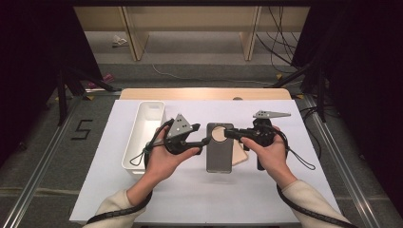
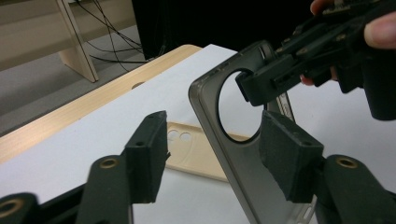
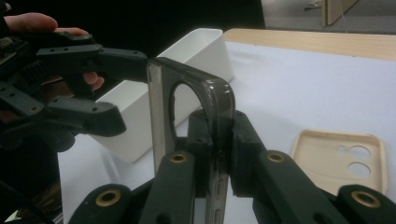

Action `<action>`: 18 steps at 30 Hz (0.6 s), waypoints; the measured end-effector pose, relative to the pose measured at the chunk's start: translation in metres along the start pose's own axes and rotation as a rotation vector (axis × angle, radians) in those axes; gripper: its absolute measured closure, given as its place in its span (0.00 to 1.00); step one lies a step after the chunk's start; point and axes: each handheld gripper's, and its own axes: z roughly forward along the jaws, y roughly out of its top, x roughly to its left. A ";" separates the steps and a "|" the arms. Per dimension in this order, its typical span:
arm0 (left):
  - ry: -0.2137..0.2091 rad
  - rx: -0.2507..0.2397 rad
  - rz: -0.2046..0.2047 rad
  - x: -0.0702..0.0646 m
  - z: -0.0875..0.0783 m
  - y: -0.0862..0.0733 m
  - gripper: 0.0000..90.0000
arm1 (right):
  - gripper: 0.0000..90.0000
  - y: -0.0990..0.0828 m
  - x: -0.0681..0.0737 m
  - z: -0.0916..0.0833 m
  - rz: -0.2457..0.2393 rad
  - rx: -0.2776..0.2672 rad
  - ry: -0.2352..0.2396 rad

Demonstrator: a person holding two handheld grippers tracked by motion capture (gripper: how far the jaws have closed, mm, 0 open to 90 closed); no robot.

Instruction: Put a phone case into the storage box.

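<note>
High view: the right gripper (image 1: 229, 133) clamps the grey phone case (image 1: 219, 151) by its edge, lifting it off the tabletop (image 1: 199, 199) so the half-open left gripper (image 1: 205, 141) beside it can regrasp; nothing between its jaws.

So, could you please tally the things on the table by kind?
Phone cases: 2, a smoky grey translucent case and a beige case
White plastic bins: 1
Total: 3

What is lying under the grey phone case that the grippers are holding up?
A beige phone case lies on the white table, partly under the grey phone case. Its right edge shows from above; the rest is covered.
</note>
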 end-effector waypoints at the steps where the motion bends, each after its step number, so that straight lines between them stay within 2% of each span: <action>1: -0.001 -0.006 -0.008 0.000 0.000 0.000 0.50 | 0.91 0.000 0.001 0.000 -0.002 0.001 0.003; 9: 0.001 -0.030 -0.039 -0.001 -0.001 0.002 0.60 | 0.91 0.000 0.009 0.004 -0.020 0.000 0.008; 13: 0.010 -0.020 -0.051 0.000 -0.001 0.001 0.66 | 0.91 -0.001 0.010 0.005 -0.024 0.000 0.006; 18: 0.013 -0.013 -0.085 0.002 -0.001 -0.001 0.73 | 0.91 -0.001 0.011 0.005 -0.031 -0.004 0.005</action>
